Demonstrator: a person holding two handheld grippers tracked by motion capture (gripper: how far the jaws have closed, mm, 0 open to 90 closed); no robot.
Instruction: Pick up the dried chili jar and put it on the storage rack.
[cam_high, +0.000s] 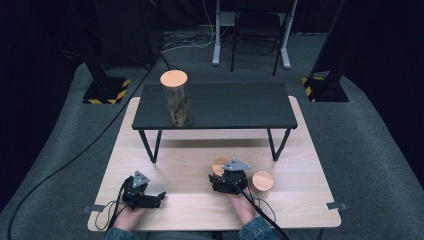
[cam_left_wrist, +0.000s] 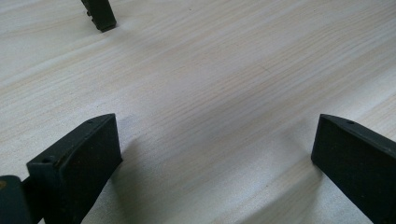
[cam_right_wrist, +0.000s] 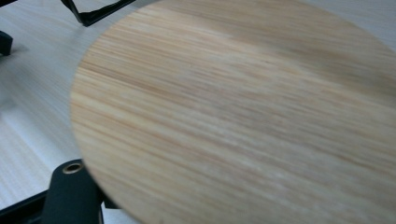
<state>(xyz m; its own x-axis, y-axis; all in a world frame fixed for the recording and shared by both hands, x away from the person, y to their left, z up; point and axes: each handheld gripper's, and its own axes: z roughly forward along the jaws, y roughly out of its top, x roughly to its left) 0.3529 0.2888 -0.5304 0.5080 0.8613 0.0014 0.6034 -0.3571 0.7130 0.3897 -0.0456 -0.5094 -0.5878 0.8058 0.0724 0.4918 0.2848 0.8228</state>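
Observation:
A round wooden lid (cam_right_wrist: 243, 116) sits very close to the camera in the right gripper view, with one black finger (cam_right_wrist: 70, 191) against its lower left edge. In the high view my right gripper (cam_high: 223, 176) is at the table's front middle, shut on that wooden lid (cam_high: 218, 166), which peeks out from behind its grey plate. A second short wooden-lidded jar (cam_high: 262, 182) stands just to its right. My left gripper (cam_high: 158, 196) rests at the front left; its jaws stand wide open (cam_left_wrist: 215, 140) over bare wood with nothing between them.
A low black bench (cam_high: 225, 107) stands across the back of the light wooden table (cam_high: 300, 200), and a tall clear jar with a wooden lid (cam_high: 176, 100) stands on its left end. The bench's legs (cam_high: 148, 145) reach down to the tabletop. Cables trail off the front edge.

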